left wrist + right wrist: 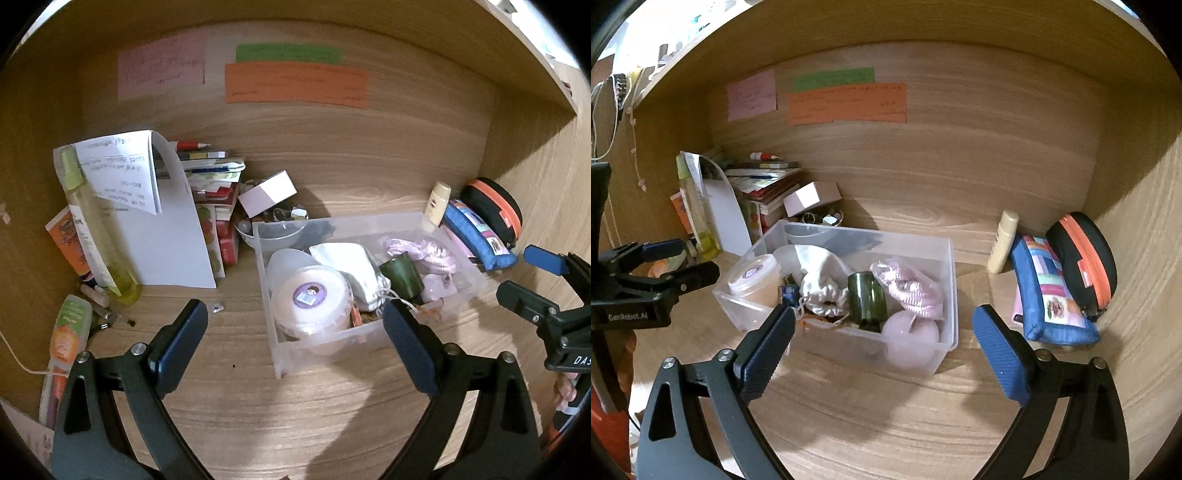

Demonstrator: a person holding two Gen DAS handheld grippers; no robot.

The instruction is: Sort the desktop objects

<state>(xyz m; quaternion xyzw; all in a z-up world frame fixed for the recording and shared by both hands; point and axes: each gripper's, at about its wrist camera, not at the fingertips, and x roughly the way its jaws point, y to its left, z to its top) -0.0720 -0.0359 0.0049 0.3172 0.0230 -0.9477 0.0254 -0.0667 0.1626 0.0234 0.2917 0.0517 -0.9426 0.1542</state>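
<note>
A clear plastic box (275, 354) (947, 291) stands on the wooden desk. It holds a white lidded tub (310, 299), a white drawstring pouch (820, 280), a dark green cup (866, 295) and a pink cord bundle (910, 286). My left gripper (293, 314) is open just in front of the box's near-left corner, nothing between its fingers. My right gripper (884, 314) is open too, its wide jaws framing the box's front wall without touching it. Each gripper also shows at the edge of the other's view: right gripper (535, 280), left gripper (679, 258).
A blue patchwork pouch (1049, 291), a black-and-orange case (1082, 258) and a cream bottle (1003, 242) sit by the right wall. Papers and books (210, 192), a yellow-green spray bottle (92, 221) and a pink box (267, 192) crowd the back left. Coloured notes (295, 83) hang on the back panel.
</note>
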